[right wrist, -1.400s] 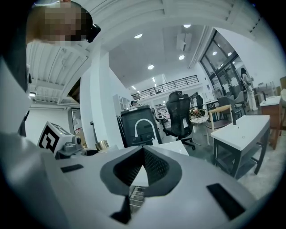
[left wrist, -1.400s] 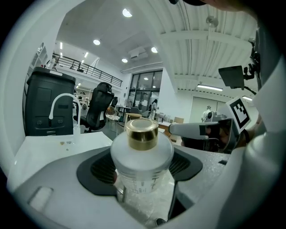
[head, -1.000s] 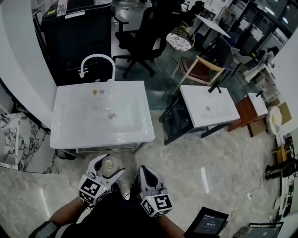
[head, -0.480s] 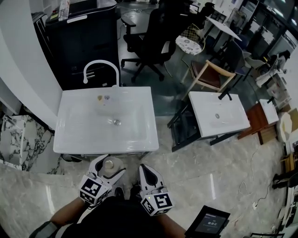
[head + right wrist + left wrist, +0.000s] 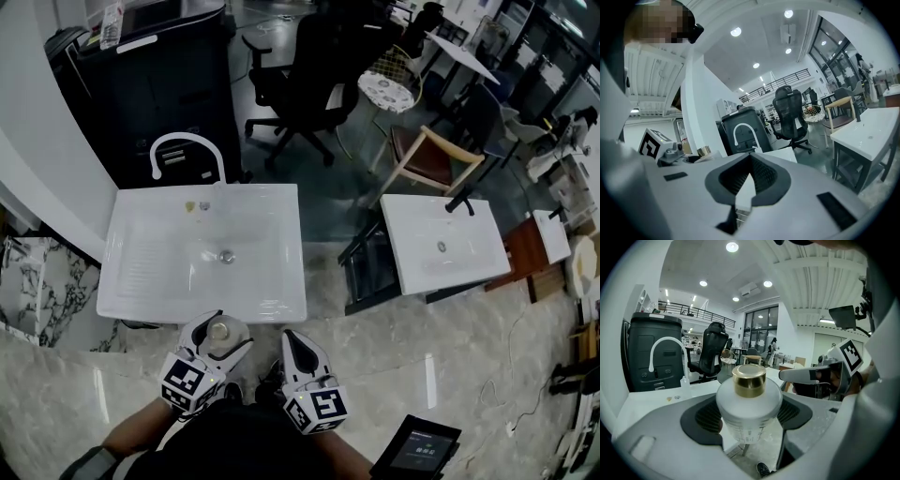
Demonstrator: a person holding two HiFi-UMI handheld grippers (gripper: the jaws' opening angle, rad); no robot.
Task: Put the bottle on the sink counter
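A frosted white bottle with a gold cap stands upright between the pads of my left gripper, which is shut on it. In the head view the bottle and left gripper hover just in front of the near edge of the white sink counter. My right gripper is beside it on the right, held over the floor. Its jaws are pressed together with nothing between them. The sink's white curved tap rises at the counter's far edge.
A second white sink unit stands to the right, with a dark frame between the two. A black cabinet is behind the tap. Office chairs and a wooden chair stand further back. A tablet lies on the marble floor.
The view has shifted a little: the sink counter now sits slightly further left and nearer my grippers. Both grippers hold the same pose, the bottle still in the left one.
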